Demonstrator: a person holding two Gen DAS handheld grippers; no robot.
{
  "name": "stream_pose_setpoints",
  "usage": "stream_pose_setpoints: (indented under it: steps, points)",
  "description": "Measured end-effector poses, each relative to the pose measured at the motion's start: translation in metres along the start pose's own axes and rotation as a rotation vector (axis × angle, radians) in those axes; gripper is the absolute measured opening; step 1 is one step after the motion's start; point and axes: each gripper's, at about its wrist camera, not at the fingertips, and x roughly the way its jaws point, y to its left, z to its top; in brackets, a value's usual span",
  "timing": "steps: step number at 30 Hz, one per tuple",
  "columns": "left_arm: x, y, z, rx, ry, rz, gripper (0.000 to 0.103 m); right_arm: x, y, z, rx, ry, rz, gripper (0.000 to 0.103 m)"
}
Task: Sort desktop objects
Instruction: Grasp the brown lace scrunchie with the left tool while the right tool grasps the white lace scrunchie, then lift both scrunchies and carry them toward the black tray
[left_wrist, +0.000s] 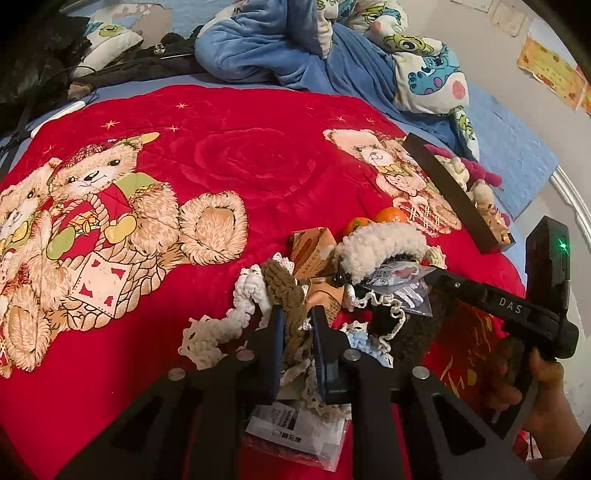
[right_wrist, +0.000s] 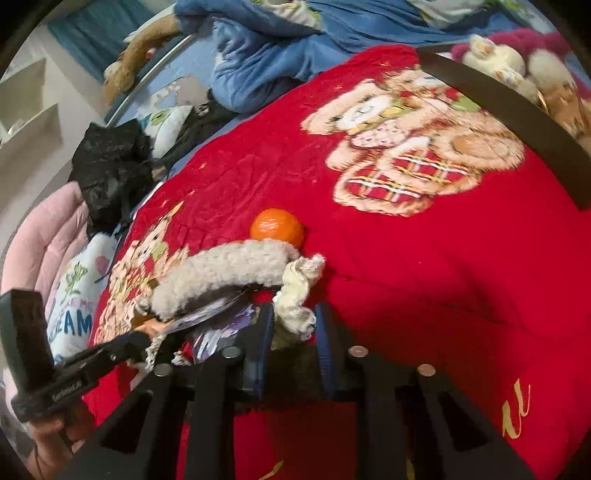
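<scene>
On the bed, a red teddy-bear blanket (left_wrist: 229, 155) takes up most of both views, with wide bare cloth left of the pile and beyond it. A rumpled blue quilt (left_wrist: 255, 48) lies along its far edge. Only the right wrist view shows the black plastic bag (right_wrist: 110, 166) and pink padded cushion (right_wrist: 44, 236) off the blanket's left edge. A black tray (left_wrist: 454, 195) at the far right holds plush toys (left_wrist: 476, 177); in the right wrist view its rim curves past them. The pile of crocheted pieces, snack packets and two tangerines (left_wrist: 391, 215) sits at the blanket's near edge; the right wrist view shows one tangerine. Left gripper (left_wrist: 297, 325) is clenched on an olive-brown crocheted piece (left_wrist: 284, 291). Right gripper (right_wrist: 293, 325) is clenched on a cream knitted piece (right_wrist: 299, 291), just beside a fluffy white band (right_wrist: 221, 273).
</scene>
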Motion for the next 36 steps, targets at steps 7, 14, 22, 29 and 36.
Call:
stream_pose_setpoints:
  steps: [7, 14, 22, 29, 36]
  points:
    - [-0.010, 0.002, -0.004, -0.015, -0.014, 0.014, 0.012, -0.005, 0.000, -0.004, 0.008, -0.026, -0.020, 0.014]
    - [-0.015, -0.001, -0.005, 0.003, -0.024, 0.019, 0.012, -0.009, 0.003, -0.005, 0.000, -0.029, -0.038, 0.014]
    - [-0.025, -0.005, -0.001, 0.014, -0.041, 0.023, 0.012, -0.022, 0.009, -0.005, -0.005, -0.050, -0.018, 0.013]
    - [-0.047, -0.010, 0.009, 0.028, -0.085, 0.017, 0.012, -0.040, 0.013, 0.000, -0.011, -0.091, -0.018, 0.013]
    - [-0.069, -0.024, 0.014, 0.056, -0.130, 0.008, 0.012, -0.059, 0.012, 0.006, -0.006, -0.127, -0.014, 0.013]
